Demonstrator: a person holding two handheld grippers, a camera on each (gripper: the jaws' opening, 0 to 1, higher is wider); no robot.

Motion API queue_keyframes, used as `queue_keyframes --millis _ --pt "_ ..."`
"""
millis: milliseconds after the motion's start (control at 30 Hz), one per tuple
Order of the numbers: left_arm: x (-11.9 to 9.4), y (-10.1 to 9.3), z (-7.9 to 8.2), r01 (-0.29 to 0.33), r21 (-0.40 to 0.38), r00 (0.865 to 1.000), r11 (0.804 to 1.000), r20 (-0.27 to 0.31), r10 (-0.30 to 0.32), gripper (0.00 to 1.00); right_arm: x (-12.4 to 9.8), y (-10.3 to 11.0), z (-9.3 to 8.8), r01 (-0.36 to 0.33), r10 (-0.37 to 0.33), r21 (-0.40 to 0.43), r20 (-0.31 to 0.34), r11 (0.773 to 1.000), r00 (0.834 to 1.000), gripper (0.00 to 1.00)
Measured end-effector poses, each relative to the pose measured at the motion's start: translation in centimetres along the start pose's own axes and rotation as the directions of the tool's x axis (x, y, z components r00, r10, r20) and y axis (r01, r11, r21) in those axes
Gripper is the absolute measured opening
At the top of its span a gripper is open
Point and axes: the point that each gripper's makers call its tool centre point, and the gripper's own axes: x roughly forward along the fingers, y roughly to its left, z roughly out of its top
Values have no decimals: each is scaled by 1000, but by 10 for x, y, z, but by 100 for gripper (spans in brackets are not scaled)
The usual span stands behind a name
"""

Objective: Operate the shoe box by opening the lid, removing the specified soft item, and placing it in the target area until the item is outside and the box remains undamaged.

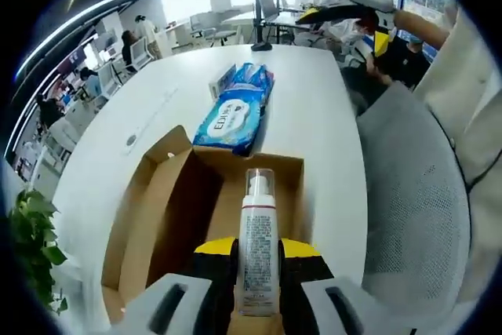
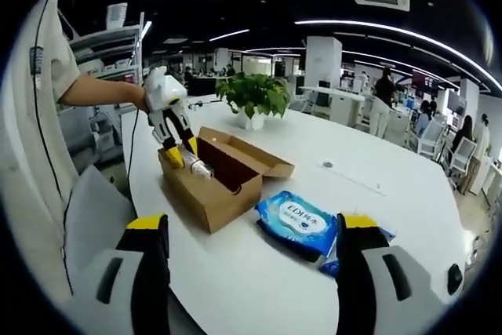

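The open brown shoe box (image 1: 166,217) lies on the white table (image 1: 314,92), its flaps folded outward. My left gripper (image 1: 257,247) is shut on a white pump bottle (image 1: 259,209) and holds it just above the box's inside. In the right gripper view the same left gripper (image 2: 185,153) tilts the bottle (image 2: 198,168) over the near end of the box (image 2: 223,190). Two blue wet-wipe packs (image 1: 235,111) lie on the table beyond the box. My right gripper (image 2: 252,223) stands open near the table edge, with a wipe pack (image 2: 298,223) ahead of it and nothing between its jaws.
A grey mesh chair (image 1: 412,194) stands against the table edge beside the box. A potted plant (image 2: 252,96) sits on the far side of the table. The person's sleeve and arm (image 2: 94,92) reach in from the left. Desks and people fill the office behind.
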Motion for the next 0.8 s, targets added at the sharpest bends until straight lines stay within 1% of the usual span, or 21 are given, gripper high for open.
queue_keyframes --millis 33,333,500,600,800 --pt "0 -3 4 7 4 1000 1000 11 -7 19 2 2 1 -10 10 -8 0 1000 1000 81" --pt "1 -23 28 48 46 997 998 60 -51 19 17 16 15 -85 87 -75 14 994 996 70" --pt "2 -34 39 74 53 992 996 94 -79 19 25 26 23 -133 136 -76 35 988 990 62" --pt "4 -40 44 87 58 989 995 111 -93 19 31 32 22 -164 167 -87 25 983 986 62" --pt "4 -52 59 126 62 977 990 167 -135 19 39 42 15 -222 224 -95 2 970 975 59"
